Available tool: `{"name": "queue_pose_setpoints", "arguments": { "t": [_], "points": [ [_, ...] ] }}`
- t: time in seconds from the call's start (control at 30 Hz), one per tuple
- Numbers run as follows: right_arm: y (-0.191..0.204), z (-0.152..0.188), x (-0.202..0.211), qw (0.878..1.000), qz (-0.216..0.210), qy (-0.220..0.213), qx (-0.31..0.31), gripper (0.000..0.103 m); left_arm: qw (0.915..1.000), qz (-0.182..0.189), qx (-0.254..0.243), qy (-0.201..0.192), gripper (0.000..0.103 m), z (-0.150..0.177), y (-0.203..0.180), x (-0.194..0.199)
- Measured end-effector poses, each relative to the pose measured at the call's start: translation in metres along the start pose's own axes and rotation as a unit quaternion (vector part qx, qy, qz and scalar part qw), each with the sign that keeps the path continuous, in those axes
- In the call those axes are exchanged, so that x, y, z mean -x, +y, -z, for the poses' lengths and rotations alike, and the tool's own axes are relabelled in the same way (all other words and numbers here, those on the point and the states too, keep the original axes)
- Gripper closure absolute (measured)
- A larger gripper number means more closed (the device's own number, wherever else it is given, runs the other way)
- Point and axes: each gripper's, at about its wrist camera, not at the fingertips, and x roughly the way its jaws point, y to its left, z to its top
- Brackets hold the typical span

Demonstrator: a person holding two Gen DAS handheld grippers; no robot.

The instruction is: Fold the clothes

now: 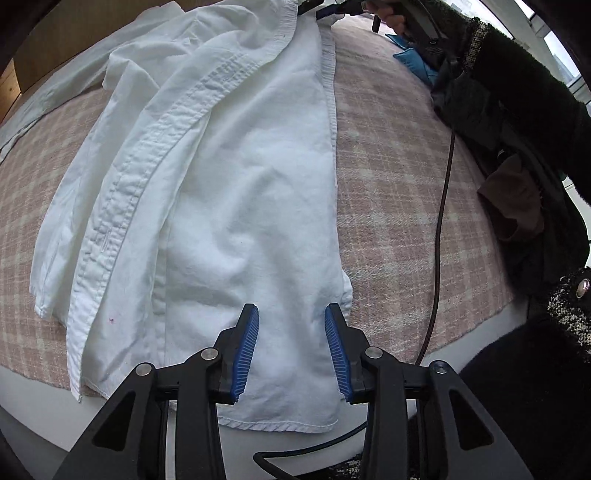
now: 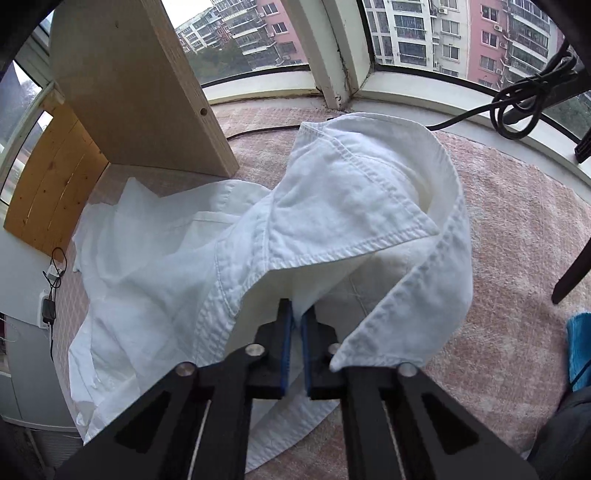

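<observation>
A white button-up shirt (image 1: pixel 229 177) lies spread on a pink plaid blanket (image 1: pixel 388 177). My left gripper (image 1: pixel 291 317) is open and empty, hovering over the shirt's hem end near the blanket's front edge. My right gripper (image 2: pixel 297 314) is shut on the shirt (image 2: pixel 258 240) just under the collar (image 2: pixel 388 206) and lifts that end, so the collar drapes over the fingers. In the left wrist view the right gripper (image 1: pixel 332 11) shows at the far top, at the shirt's collar end.
A black cable (image 1: pixel 441 221) runs across the blanket right of the shirt. Dark clothes (image 1: pixel 517 122) are piled at the right, with a blue cloth (image 1: pixel 410 59) near them. A wooden board (image 2: pixel 140 92) leans by the window (image 2: pixel 424 33). Another cable (image 2: pixel 532 96) hangs at upper right.
</observation>
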Motion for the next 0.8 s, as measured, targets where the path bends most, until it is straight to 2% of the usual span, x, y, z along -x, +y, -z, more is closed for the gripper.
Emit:
{"name": "queue_pose_setpoints", "arguments": {
  "t": [0.1, 0.17, 0.2, 0.23, 0.27, 0.37, 0.43, 0.53, 0.6, 0.67, 0.73, 0.8],
  "points": [
    [0.010, 0.005, 0.033, 0.999, -0.032, -0.033, 0.011, 0.101, 0.9999, -0.001, -0.011, -0.001, 0.068, 0.001, -0.003, 0.000],
    [0.012, 0.004, 0.066, 0.995, -0.016, -0.089, 0.036, 0.102, 0.9998, 0.002, -0.018, 0.000, 0.073, 0.003, -0.006, 0.001],
    [0.007, 0.001, 0.069, 0.994, 0.005, -0.098, 0.041, 0.102, 0.9998, 0.006, -0.018, 0.001, 0.082, 0.004, -0.005, 0.001],
    [-0.003, -0.002, 0.062, 0.996, 0.018, -0.089, 0.023, 0.102, 0.9997, 0.016, -0.015, 0.005, 0.095, 0.005, -0.004, 0.000],
    [-0.013, -0.005, 0.054, 0.996, 0.029, -0.079, 0.005, 0.102, 0.9996, 0.024, -0.014, 0.008, 0.098, 0.006, -0.004, -0.002],
    [-0.024, -0.006, 0.017, 0.999, 0.043, -0.026, 0.002, 0.102, 0.9993, 0.027, -0.024, 0.011, 0.098, 0.006, -0.006, -0.002],
    [-0.021, -0.004, 0.006, 0.997, 0.075, -0.011, 0.013, 0.102, 0.9988, 0.036, -0.028, 0.019, 0.098, 0.006, -0.007, -0.002],
    [-0.012, 0.000, 0.018, 0.994, 0.108, -0.020, 0.020, 0.100, 0.9981, 0.045, -0.035, 0.026, 0.097, 0.009, -0.009, 0.005],
    [0.000, 0.004, 0.033, 0.988, 0.144, -0.032, 0.037, 0.091, 0.9988, 0.033, -0.033, 0.012, 0.096, 0.010, -0.006, 0.016],
    [0.013, 0.010, 0.047, 0.981, 0.174, -0.048, 0.065, 0.085, 0.9998, -0.003, -0.017, -0.014, 0.088, 0.009, 0.008, 0.031],
    [0.025, 0.016, 0.061, 0.973, 0.203, -0.064, 0.091, 0.077, 0.9986, -0.034, 0.008, -0.040, 0.073, 0.007, 0.036, 0.045],
    [0.030, 0.024, 0.073, 0.975, 0.189, -0.073, 0.087, 0.074, 0.9951, -0.072, 0.034, -0.059, 0.070, 0.009, 0.063, 0.058]
  ]
}}
